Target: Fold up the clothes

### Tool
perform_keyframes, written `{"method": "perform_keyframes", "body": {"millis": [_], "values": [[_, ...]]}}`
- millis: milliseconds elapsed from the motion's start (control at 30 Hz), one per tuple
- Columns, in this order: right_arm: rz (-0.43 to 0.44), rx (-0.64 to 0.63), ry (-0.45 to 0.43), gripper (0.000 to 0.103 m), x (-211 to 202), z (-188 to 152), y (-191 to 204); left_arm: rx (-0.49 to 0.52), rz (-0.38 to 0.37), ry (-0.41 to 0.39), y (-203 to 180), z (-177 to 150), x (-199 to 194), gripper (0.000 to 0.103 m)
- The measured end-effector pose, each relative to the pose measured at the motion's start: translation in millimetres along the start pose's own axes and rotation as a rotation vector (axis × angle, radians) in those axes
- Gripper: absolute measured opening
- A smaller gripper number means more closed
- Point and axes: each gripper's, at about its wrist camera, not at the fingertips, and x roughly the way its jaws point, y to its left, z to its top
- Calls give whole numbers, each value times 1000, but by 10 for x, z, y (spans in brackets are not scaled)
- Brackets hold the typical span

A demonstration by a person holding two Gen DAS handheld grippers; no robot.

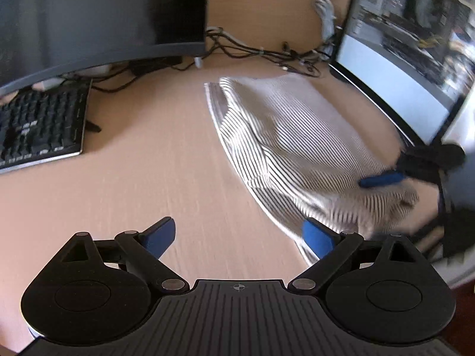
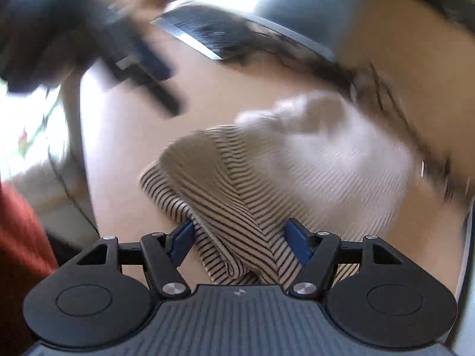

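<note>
A black-and-white striped garment lies bunched on the wooden desk, right of centre in the left wrist view. My left gripper is open and empty above the desk, its right finger at the garment's near edge. My right gripper is open, with a fold of the striped garment lying between its blue fingers. It also shows in the left wrist view at the garment's right side. The left gripper shows blurred in the right wrist view, upper left.
A black keyboard lies at the left of the desk under a dark monitor. A second, lit monitor stands at the right. Cables run along the back wall. The desk's edge is near the right gripper.
</note>
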Motion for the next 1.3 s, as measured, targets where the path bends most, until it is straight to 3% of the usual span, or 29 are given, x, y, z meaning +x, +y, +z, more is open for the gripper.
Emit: {"method": "perform_keyframes", "body": {"millis": [167, 467, 633, 733, 833, 933, 1033, 1067, 1100, 1167, 1300], "values": [[95, 298, 6, 64, -4, 26, -357, 186, -52, -6, -168, -71, 85, 98], [120, 517, -24, 64, 30, -2, -491, 404, -20, 4, -445, -76, 546, 99], [12, 354, -35, 68, -20, 68, -327, 361, -29, -9, -405, 72, 734, 100], [-93, 240, -65, 76, -161, 58, -246, 256, -53, 2, -301, 183, 749, 99], [-233, -7, -86, 84, -248, -19, -21, 108, -113, 18, -158, 304, 725, 97], [-299, -176, -56, 84, -105, -98, 153, 4, -166, 39, -42, 390, 728, 97], [-390, -284, -55, 84, 158, -118, 258, -18, -179, 43, -1, 450, 761, 97], [-410, -301, -58, 80, 231, -96, 257, -16, -175, 45, -9, 462, 762, 97], [-430, -314, -59, 61, 298, -69, 252, -14, -171, 47, -16, 475, 764, 97], [-433, -290, -61, 43, 323, 24, 176, 4, -158, 43, -28, 494, 737, 97], [-434, -193, -71, 42, 233, 182, -62, 19, -159, 7, 46, 553, 604, 98]]}}
